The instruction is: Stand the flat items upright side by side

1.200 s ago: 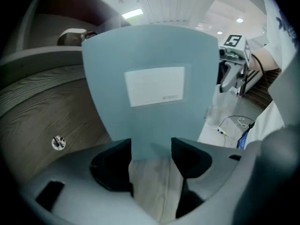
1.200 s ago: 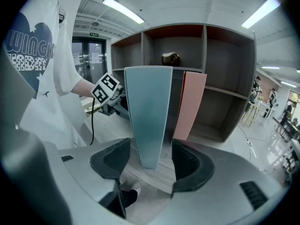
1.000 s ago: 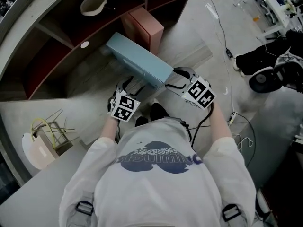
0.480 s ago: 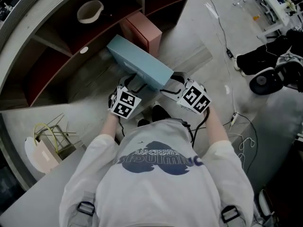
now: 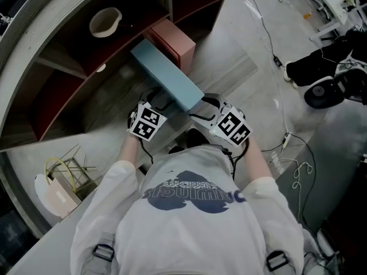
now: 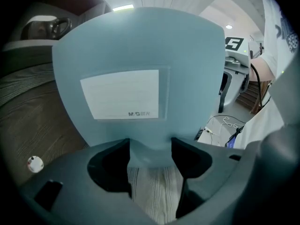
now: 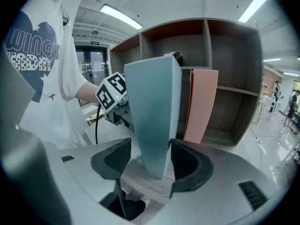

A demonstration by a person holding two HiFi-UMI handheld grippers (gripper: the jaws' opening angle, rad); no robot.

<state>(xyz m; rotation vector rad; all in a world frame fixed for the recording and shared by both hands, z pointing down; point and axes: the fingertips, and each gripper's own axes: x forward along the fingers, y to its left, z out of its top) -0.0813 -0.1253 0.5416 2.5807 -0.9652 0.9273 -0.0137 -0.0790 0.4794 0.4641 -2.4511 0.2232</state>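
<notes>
Two claws share one load here. We have the left claw (image 5: 157, 103) and the right claw (image 5: 198, 109) both closed on the near end of the blue file box (image 5: 166, 76). Neither is wide, and each has its jaws set against the box's sides. The left gripper view looks onto the labelled end face, with the lower corner pinched between the jaws. The right gripper view has the box's front edge standing between its jaws.

The box stands on edge on the wood-grain shelf (image 5: 109, 96), its far end running in toward the pink file box (image 5: 175, 39), which already stands upright at the back. The two are just beside each other, though we cannot tell whether they touch.

We judge the step in hand to be seating the blue box next to the pink one — it is raised, but not yet squared up or let go. The next move calls for sliding or swinging it until its long side runs parallel to the pink box. We would then check that it bears flat on the shelf before either claw opens. Releasing one side at a time seems wise — a tall narrow box could tip.

Both grippers slant forward and down, marker cubes turned up toward the head camera. The forearms reach out from the torso and converge on the box's near end.
</notes>
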